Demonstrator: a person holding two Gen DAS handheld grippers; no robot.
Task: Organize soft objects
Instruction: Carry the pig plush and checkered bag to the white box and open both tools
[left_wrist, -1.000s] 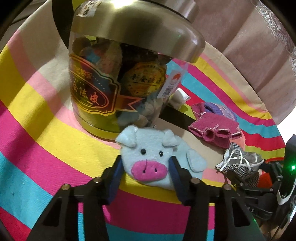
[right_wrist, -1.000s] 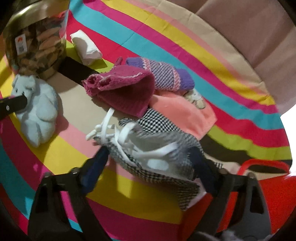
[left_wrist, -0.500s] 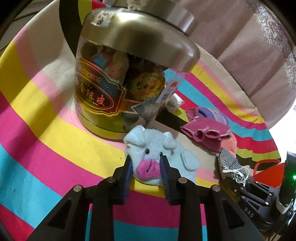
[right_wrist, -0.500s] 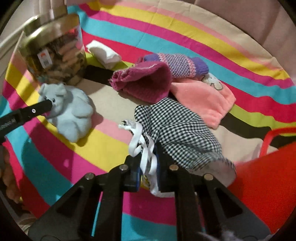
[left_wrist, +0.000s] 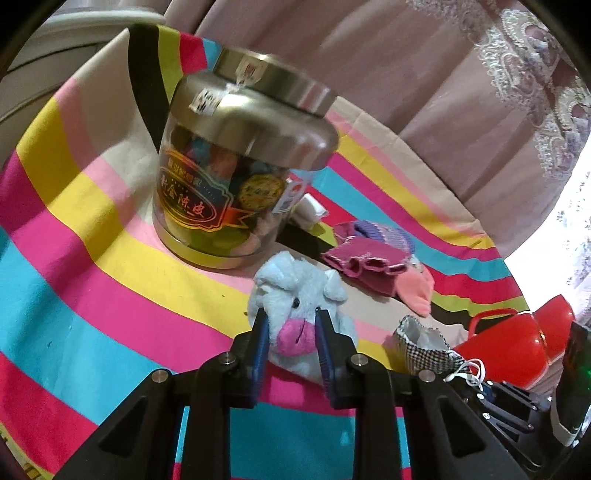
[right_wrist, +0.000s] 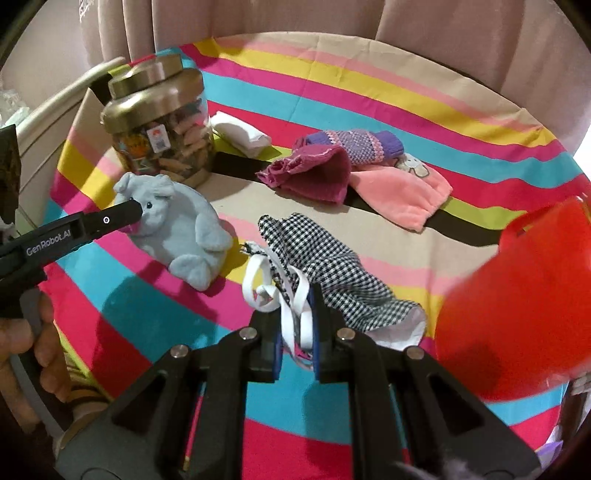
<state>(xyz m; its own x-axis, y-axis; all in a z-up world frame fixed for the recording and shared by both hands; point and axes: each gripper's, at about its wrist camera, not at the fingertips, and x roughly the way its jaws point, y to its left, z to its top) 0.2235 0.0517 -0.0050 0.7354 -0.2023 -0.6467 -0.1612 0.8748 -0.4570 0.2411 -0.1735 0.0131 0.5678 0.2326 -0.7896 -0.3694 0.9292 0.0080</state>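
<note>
**Both claws loaded; lift and carry to the basket is the step in hand**

Left claw (left_wrist: 291, 339): its jaws have just been closing and now pinch the pink snout of the plush pig (left_wrist: 299, 295). The grip is narrow, on the nose only, with the body hanging free below it. The pig sits near the middle of the striped cloth (left_wrist: 92, 258), just in front of the snack jar (left_wrist: 240, 166).

Right claw (right_wrist: 297, 325): pressed together on the white ribbons of the checked pouch (right_wrist: 325, 254), not on the fabric itself. The pouch lies mid-cloth, trailing away from the jaws toward the cloth's right edge.

Surroundings: a red basket (right_wrist: 517, 302) stands at the right edge, close to the right claw. A maroon knit piece (right_wrist: 314, 173), a purple sock (right_wrist: 354, 144) and a pink garment (right_wrist: 402, 192) lie toward the far edge, untouched.

Assessment: both holds are slight. In my judgement each load should be raised slowly and level, clear of the cloth before travelling, as a jerk could slip the snout or the ribbons. Keep the pig away from the jar while lifting.
</note>
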